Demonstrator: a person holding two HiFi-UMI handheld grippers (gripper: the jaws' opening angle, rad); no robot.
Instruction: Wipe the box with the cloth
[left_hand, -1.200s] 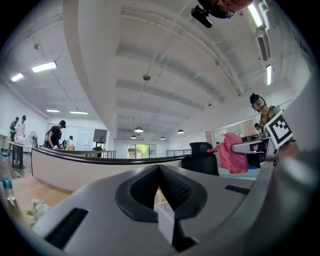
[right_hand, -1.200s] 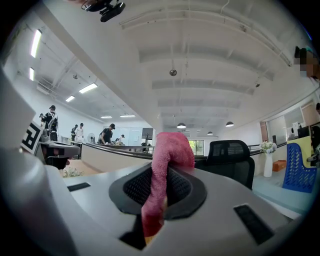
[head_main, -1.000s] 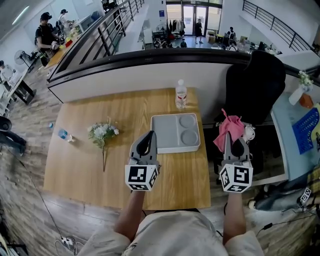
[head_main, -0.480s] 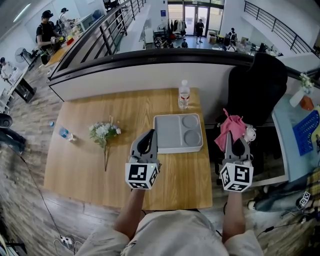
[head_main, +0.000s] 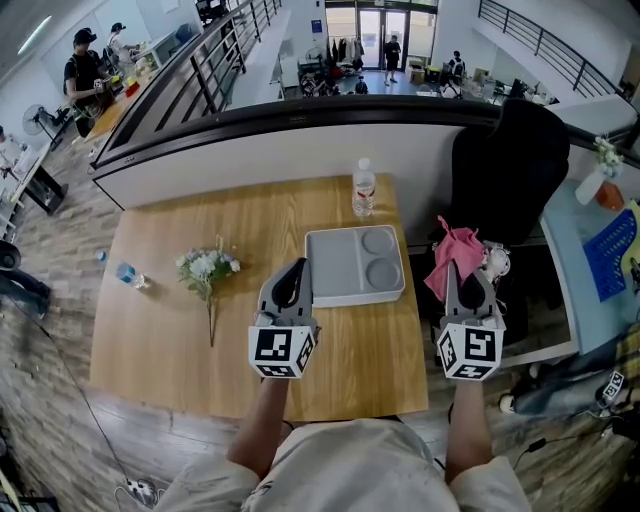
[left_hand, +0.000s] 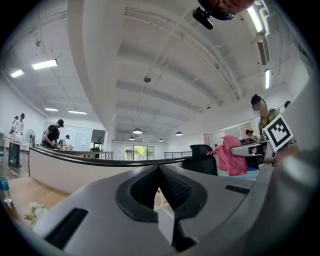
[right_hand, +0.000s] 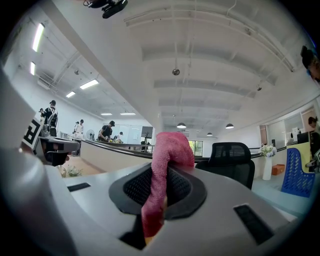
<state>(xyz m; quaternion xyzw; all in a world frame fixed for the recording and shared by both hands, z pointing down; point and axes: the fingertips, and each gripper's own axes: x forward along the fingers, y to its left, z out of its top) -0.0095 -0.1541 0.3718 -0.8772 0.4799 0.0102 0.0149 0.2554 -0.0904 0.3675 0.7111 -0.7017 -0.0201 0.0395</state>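
Near edge of the light wooden desk (head_main: 190, 340): left gripper (head_main: 291, 288) hangs over it just beside the near-left corner of the box. Its jaws are closed together with nothing between them.

Right gripper (head_main: 463, 287) is off the desk's right edge, level with the box. Its jaws are clamped on the pink terry cloth (head_main: 455, 252), which bunches up above the pads and flops over.

The cloth looks soft, light and limp, so it should fold under pressure. The grip is on a fold with plenty hanging free to wipe with.

The flat grey plastic box with two round recesses (head_main: 335, 262) lies on the desk against the right edge, apart from both grippers. It looks stiff, light and smooth, so it may slide when rubbed. The left gripper could steady its near rim.

Further left is a white flower sprig (head_main: 205, 266). At the far right corner, past the box, stands a clear water bottle (head_main: 363, 188).

Against the earlier frame both grippers sit about where they were, the cloth is still held, and the box is not yet touched.
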